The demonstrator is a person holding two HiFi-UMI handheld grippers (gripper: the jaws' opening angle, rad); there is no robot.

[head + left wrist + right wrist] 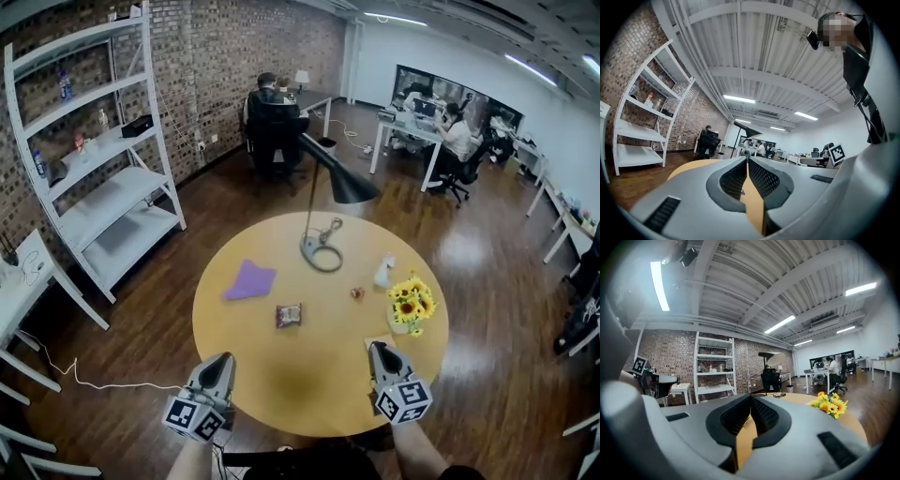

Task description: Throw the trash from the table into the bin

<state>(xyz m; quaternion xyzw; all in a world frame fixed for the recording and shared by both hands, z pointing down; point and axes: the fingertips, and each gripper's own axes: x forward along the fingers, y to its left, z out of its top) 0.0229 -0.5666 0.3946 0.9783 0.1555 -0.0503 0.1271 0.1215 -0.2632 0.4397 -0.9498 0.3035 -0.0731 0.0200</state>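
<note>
both claws are seen fully closed with nothing between the pads: the left claw is held over the near-left edge of the worktop, and the right claw over the near-right edge, both pointing toward the far edge. the coming move is judged to turn on the trash lying ahead of the tips, toward the middle. a snack wrapper lies flat near the centre, roughly between the two claws and perhaps slightly nearer the left one; it looks nearly square, so no long axis can be told. a small crumpled scrap and a white crumpled piece lie further toward the right edge, nearer the right claw and just beside a bunch of sunflowers. a purple sheet is spread toward the left edge, ahead of the left claw. a lamp stands by its base near the far edge. the worktop is round, yellow and smooth, set on a dark wooden floor; white shelving stands against a brick wall, and people are seated at desks beyond. no bin beside the worktop can be made out.
</note>
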